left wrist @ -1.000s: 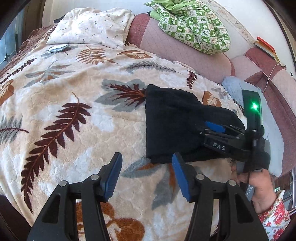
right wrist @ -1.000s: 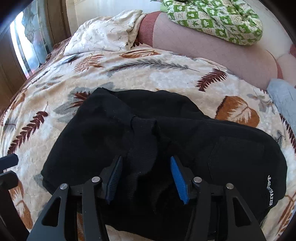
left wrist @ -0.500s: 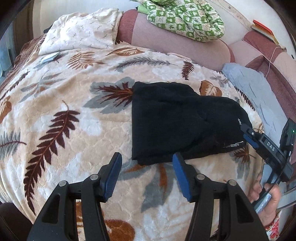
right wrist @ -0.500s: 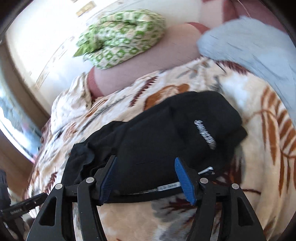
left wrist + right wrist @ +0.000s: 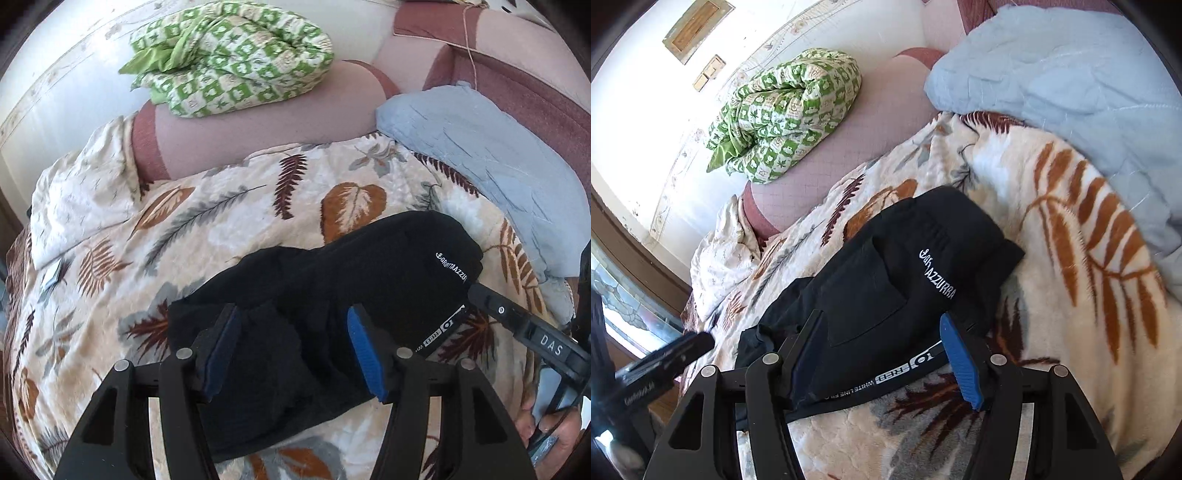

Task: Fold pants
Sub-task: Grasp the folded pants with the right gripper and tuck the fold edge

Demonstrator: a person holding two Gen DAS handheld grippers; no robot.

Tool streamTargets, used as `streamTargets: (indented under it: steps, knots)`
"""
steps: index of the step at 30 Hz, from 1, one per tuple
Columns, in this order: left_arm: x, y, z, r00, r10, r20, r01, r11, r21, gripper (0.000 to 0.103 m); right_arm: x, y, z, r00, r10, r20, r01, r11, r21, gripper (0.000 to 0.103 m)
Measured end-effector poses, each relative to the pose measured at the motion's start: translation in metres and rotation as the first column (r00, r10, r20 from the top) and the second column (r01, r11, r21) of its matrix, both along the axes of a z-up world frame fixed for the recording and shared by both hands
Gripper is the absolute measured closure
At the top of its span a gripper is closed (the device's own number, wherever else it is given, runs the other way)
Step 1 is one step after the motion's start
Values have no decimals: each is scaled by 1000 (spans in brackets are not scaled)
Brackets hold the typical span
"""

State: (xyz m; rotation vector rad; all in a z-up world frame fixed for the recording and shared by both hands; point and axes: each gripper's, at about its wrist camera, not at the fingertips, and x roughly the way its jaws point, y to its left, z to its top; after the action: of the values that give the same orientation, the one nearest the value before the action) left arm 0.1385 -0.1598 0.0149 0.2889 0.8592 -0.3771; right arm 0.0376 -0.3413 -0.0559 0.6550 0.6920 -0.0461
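**Folded black pants could come undone at either end**

On the leaf-print blanket [image 5: 229, 221], the black pants [image 5: 369, 266] lie as a compact bundle toward the blanket's right edge, near the pale blue quilt [image 5: 480, 147].

The left gripper [image 5: 291, 343] hangs over the bundle's left end. Its jaws have just been opening a little; dark cloth shows between them, but the blue pads [image 5: 365, 350] stand clear of it, so nothing is clasped. A bite taken here might catch only the top layer, and lifting that would peel the fold open.

The right gripper [image 5: 882, 354] stands released too, its jaws having widened within the last second, with the printed waistband [image 5: 897, 373] and the pocket panel between the fingers, unpinched. If it closes on the waistband alone, the elastic edge could slide out from under the stacked layers and skew the bundle.

The plush blanket may drag on the cloth if either end is pulled sideways.
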Motion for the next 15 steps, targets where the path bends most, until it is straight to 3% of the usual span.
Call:
streamTargets:
  steps: [5, 8, 15]
  knots:
    - [14, -33, -3, 997, -78, 15, 77, 995, 56, 43, 1, -7, -13, 998, -17, -57, 18, 1000, 21, 35]
    - [25, -45, -9, 995, -97, -8, 97, 994, 53, 43, 4, -14, -24, 996, -32, -88, 37, 998, 58, 35]
    - [43, -71, -22, 989, -146, -24, 147, 986, 73, 43, 7, -20, -36, 990, -63, -128, 69, 997, 43, 35]
